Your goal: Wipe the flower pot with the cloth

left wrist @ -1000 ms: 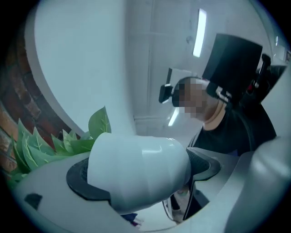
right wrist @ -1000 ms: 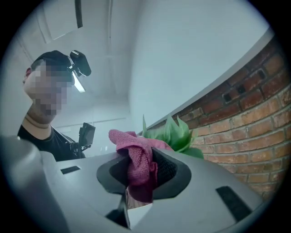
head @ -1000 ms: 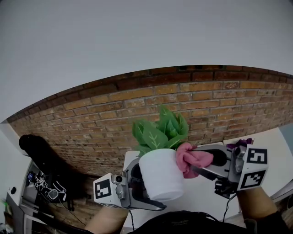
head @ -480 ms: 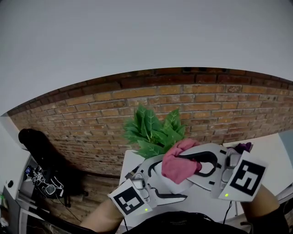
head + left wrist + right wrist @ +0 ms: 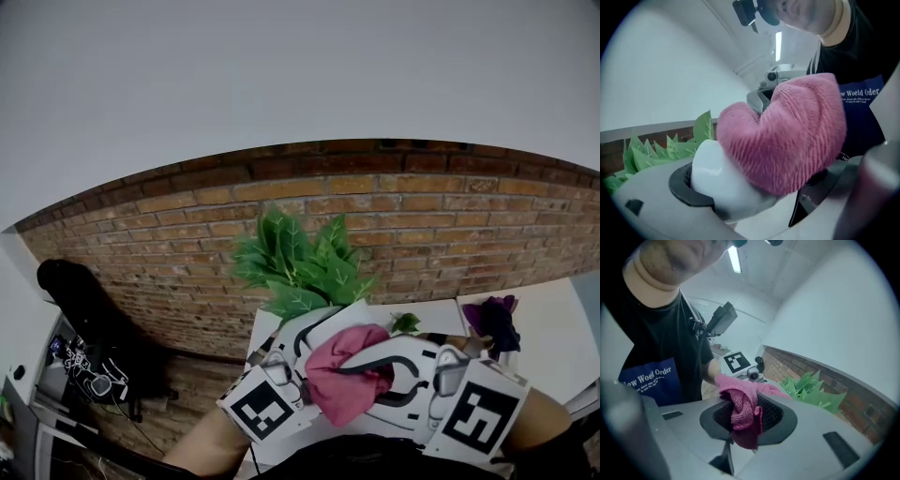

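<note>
The left gripper [image 5: 750, 194] is clamped on the white flower pot [image 5: 712, 173], whose rounded wall sits against the black pad of one jaw. The pot hangs tipped over, its green leaves [image 5: 295, 262] pointing away toward the brick wall [image 5: 422, 202]. That tilt seems chosen to turn the lower wall and base up toward the person, where the other tool can reach them. The right gripper [image 5: 745, 427] is closed tight on the pink cloth [image 5: 787, 136], pinching one fold between its pads so that the loose bulk bunches out in front as a wiping pad. This wad presses straight onto the pot's side, touching it just beside the left gripper's jaw. So one tool steadies the pot while the other rubs, and the wipe looks to be under way. Both are held close to the person's body, off the white tabletop [image 5: 562, 323] and over its left end near the near edge. A dark purple object [image 5: 492, 319], which I cannot identify, lies by the tabletop's far edge, well clear of the work.
</note>
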### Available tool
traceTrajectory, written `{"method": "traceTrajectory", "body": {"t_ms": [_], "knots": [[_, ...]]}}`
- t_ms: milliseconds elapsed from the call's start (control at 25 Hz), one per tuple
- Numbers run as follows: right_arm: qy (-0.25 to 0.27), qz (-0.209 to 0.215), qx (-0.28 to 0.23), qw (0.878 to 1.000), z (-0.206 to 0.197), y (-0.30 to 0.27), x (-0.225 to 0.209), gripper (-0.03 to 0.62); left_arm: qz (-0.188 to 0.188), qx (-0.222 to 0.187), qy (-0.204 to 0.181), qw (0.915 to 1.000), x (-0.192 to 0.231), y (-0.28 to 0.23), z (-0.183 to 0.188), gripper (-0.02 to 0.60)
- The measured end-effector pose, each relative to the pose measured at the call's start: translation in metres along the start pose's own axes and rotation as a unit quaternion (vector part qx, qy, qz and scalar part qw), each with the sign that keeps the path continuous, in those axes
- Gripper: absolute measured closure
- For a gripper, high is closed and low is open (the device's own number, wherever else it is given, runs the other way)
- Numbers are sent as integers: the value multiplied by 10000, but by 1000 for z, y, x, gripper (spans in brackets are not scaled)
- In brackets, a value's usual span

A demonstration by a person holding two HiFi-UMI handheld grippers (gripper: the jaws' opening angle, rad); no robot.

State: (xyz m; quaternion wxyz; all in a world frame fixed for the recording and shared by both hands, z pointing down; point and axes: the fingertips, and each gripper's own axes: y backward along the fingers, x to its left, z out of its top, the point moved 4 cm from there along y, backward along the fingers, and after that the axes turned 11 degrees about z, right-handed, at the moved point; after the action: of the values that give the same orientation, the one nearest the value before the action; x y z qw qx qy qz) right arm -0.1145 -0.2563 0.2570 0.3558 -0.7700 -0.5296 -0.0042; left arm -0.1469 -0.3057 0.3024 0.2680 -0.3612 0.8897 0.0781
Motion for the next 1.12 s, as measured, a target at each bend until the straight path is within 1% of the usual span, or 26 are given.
{"method": "traceTrajectory", "body": {"t_ms": [80,160,200,240,280,360,440,520,560,600,640,720,800,840,920,1040,1120], "knots": [[-161,87,-181,9997,-3,12,0,511,43,-194,-3,9998,5,5,5,43],[-470,-68,-625,9969,-4,23,-4,511,86,-317,38,9995,8,9,7,44],[-659,-206,-933,9932,-3,29,-8,511,100,-399,151,9990,9,12,8,44],[-851,-322,-1199,9886,-1,34,-13,511,117,-522,401,9978,12,16,10,44],[-1028,-398,-1394,9841,2,38,-19,511,130,-689,767,9946,16,22,14,44],[-1302,-506,-1667,9761,7,46,-33,511,40,-1106,1438,9834,27,36,23,44],[-1483,-618,-1951,9675,7,55,-44,511,-162,-1582,1899,9688,35,47,33,44],[-1620,-689,-2298,9572,5,64,-50,511,-323,-2037,2331,9503,42,52,42,44],[-1659,-723,-2457,9523,3,67,-53,511,-381,-2262,2547,9394,45,54,45,44],[-1679,-763,-2577,9484,2,68,-56,511,-437,-2494,2776,9267,50,56,47,44],[-1707,-795,-2655,9455,0,69,-58,511,-494,-2713,3033,9121,55,59,49,44],[-1818,-781,-2723,9417,-4,66,-58,511,-592,-3065,3592,8795,65,64,50,44],[-1883,-740,-2700,9414,-7,60,-55,511,-631,-3327,4075,8481,75,67,49,44],[-1890,-726,-2674,9421,-9,57,-53,511,-630,-3433,4268,8343,79,68,47,44],[-1906,-670,-2637,9432,-10,49,-51,511,-605,-3607,4591,8096,86,69,44,44],[-1874,-546,-2533,9475,-10,36,-46,511,-551,-3798,4988,7771,94,68,39,44],[-1828,-409,-2405,9524,-10,27,-41,511,-537,-3886,5187,7596,95,66,36,44]]}}
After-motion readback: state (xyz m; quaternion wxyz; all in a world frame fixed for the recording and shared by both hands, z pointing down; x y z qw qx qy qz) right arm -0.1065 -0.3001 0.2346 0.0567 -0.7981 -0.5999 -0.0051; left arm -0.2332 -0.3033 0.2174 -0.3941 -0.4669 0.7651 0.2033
